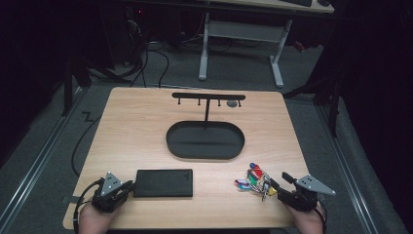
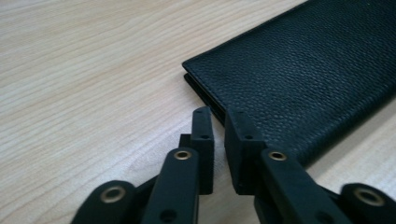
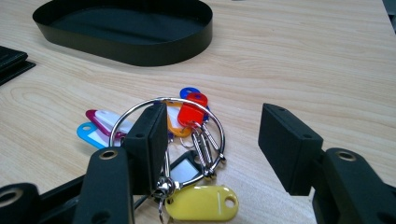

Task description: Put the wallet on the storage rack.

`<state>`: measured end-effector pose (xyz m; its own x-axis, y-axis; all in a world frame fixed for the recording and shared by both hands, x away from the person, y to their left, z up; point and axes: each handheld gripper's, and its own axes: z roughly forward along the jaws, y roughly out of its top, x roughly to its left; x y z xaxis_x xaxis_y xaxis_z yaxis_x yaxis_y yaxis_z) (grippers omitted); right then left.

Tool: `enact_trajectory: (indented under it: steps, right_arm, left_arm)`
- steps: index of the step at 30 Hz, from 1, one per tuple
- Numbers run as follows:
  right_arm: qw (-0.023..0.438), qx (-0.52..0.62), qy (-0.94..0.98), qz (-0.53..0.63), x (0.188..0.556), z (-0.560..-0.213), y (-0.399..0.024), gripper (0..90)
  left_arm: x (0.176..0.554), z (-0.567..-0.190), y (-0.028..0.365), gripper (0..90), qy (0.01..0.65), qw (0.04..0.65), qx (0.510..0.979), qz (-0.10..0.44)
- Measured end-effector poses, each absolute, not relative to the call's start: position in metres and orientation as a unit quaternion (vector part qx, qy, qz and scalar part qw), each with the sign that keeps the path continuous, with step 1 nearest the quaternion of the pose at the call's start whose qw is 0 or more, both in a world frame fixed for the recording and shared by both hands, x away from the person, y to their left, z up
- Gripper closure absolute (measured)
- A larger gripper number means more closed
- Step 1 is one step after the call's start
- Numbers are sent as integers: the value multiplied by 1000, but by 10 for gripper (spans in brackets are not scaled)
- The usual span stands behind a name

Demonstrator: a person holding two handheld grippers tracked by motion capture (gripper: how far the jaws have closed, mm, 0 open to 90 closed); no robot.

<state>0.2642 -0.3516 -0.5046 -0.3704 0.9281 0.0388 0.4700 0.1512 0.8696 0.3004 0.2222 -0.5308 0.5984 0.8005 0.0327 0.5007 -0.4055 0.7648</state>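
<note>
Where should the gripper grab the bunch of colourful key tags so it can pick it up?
Probably by the big metal ring: it arches clear of the table above the flat-lying key tags, so a jaw can pass through. The right gripper, open, already has one jaw at the ring's left arc; close across the wire from the near side.

Overall light: table (image 1: 146,126) evenly lit from overhead; room around it near black, floor dim grey.
Shadows: soft and short; faint one under the black tray (image 1: 205,140), thin one from the hanger stand (image 1: 208,97) falling into it.
Glare: mild sheen on the metal key ring (image 3: 168,122) and the yellow tag (image 3: 201,203); none on the wood.
High view: low resolution, soft, blocky; key tags (image 1: 254,179) smear together.
Gripper views: wallet (image 2: 299,79) grain crisp mid-frame; black jaws at the bottom slightly soft; far table washed pale.
Distortion: wide-angle stretch towards the edges of both gripper views.
</note>
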Motion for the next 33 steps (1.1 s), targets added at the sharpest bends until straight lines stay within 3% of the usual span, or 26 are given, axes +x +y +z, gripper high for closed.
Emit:
enact_trajectory:
  steps: [21, 27, 33]
  right_arm:
    - [249, 463, 728, 441, 296, -505, -323, 429]
    - [248, 466, 725, 443, 295, -505, -326, 429]
    - [252, 470, 723, 439, 291, -506, -331, 429]
  left_arm:
    - [253, -530, 178, 769, 284, 360, 871, 179]
    - [252, -521, 189, 755, 301, 381, 852, 198]
    - [256, -517, 188, 630, 306, 390, 844, 203]
